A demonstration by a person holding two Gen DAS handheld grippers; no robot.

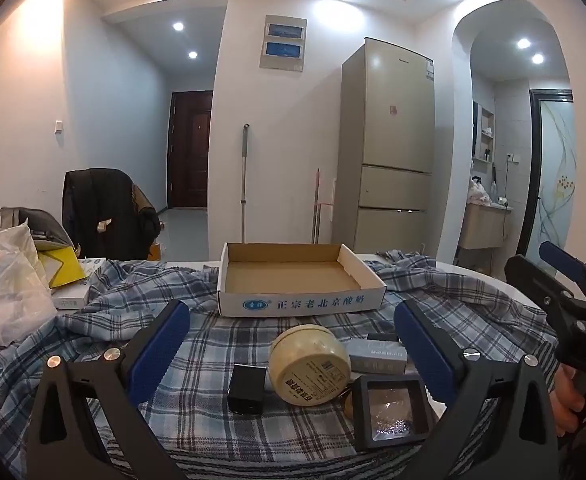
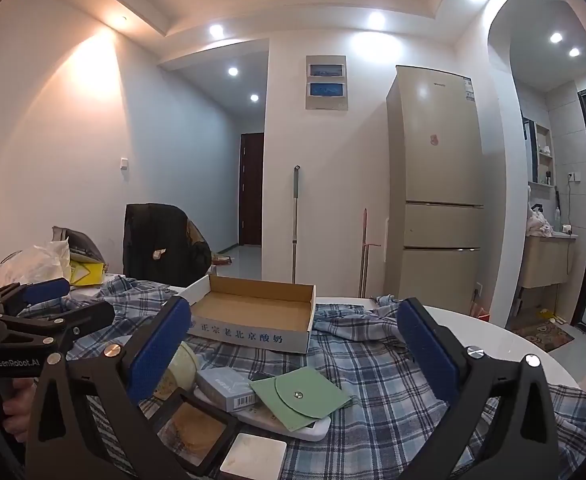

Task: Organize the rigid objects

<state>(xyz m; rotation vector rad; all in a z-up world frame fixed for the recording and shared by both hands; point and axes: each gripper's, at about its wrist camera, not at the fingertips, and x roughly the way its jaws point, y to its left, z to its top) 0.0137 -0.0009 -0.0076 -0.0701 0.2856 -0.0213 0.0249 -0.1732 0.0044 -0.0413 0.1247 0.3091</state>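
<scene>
We hold left gripper (image 1: 293, 356) level, low over plaid cloth (image 1: 213, 432), fingers spread wide, gripping nothing. Round cream plastic jar (image 1: 310, 364) lies tipped between them, shallow white cardboard box (image 1: 301, 303) just beyond. Right gripper (image 2: 293, 354) likewise spread; green snap pouch (image 2: 301, 398) between its fingers.

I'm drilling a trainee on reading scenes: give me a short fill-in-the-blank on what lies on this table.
1. The cardboard tray holds ____ items.
2. The round cream jar lies on the ____ cloth.
3. The snap-button pouch is ____ in colour.
4. The left gripper has its jaws ____.

Missing words: no; plaid; green; open
</scene>
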